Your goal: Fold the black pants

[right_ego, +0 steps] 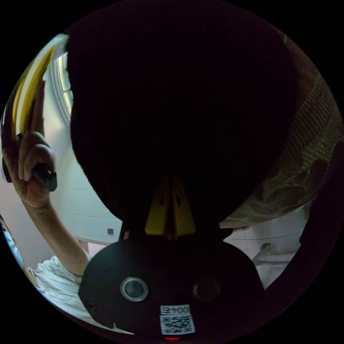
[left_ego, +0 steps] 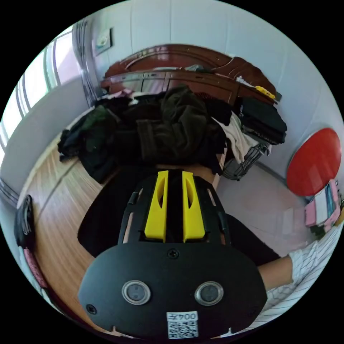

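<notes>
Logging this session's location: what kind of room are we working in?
Most likely a bedroom in a home. A carved wooden headboard stands against the wall, a pile of dark clothes lies heaped on the wooden surface before it, and a window is alongside.

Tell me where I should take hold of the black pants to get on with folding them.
Keep to an outer edge. The black pants hang as one dark sheet, already pinched between the left tool jaws. The right tool looks shut on the same cloth draping over its camera. Probably hold both at the top hem, apart, so the sheet hangs flat.
</notes>
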Demonstrator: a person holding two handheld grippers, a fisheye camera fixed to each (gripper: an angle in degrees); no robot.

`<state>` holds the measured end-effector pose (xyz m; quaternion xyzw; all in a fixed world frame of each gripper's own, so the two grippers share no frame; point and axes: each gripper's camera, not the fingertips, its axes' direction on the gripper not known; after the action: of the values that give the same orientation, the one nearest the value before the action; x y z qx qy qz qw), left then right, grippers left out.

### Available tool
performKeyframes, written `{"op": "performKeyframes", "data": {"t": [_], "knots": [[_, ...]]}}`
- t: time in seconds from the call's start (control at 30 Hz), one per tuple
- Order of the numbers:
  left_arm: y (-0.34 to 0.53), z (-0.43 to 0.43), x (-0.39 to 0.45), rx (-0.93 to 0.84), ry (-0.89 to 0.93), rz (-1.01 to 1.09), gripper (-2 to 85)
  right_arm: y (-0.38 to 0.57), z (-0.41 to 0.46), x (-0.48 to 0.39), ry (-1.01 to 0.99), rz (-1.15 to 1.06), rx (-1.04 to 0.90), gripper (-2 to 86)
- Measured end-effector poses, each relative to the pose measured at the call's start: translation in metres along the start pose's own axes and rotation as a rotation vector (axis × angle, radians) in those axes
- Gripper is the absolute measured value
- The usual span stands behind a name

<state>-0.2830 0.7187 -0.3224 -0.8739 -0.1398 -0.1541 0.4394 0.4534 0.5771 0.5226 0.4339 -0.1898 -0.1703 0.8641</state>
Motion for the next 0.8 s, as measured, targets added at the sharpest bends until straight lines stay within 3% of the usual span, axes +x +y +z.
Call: {"op": "performKeyframes", "data": {"t": [0.13,0.23,0.43,0.57,0.8], "knots": [[-0.015,-0.006,-0.053,0.125,0.137,-0.195,8.4,-0.008,-0.029,0.02,-0.034,0.021,-0.023,-0.9],[0.008,-0.048,-0.103,0.194,0.034,-0.306,9.1,-0.008,-0.044,0.027,-0.014,0.051,-0.044,-0.9],[0.141,-0.064,-0.198,0.067,-0.009,-0.627,11.0,0.003,-0.098,0.038,0.036,0.182,-0.099,-0.7],[0.215,-0.043,-0.199,-0.009,0.06,-0.788,13.7,0.023,-0.159,0.042,0.009,0.228,-0.061,-0.2],[0.208,-0.048,-0.153,0.075,0.056,-0.826,19.6,0.053,-0.25,0.018,0.063,0.033,0.146,9.0]]}}
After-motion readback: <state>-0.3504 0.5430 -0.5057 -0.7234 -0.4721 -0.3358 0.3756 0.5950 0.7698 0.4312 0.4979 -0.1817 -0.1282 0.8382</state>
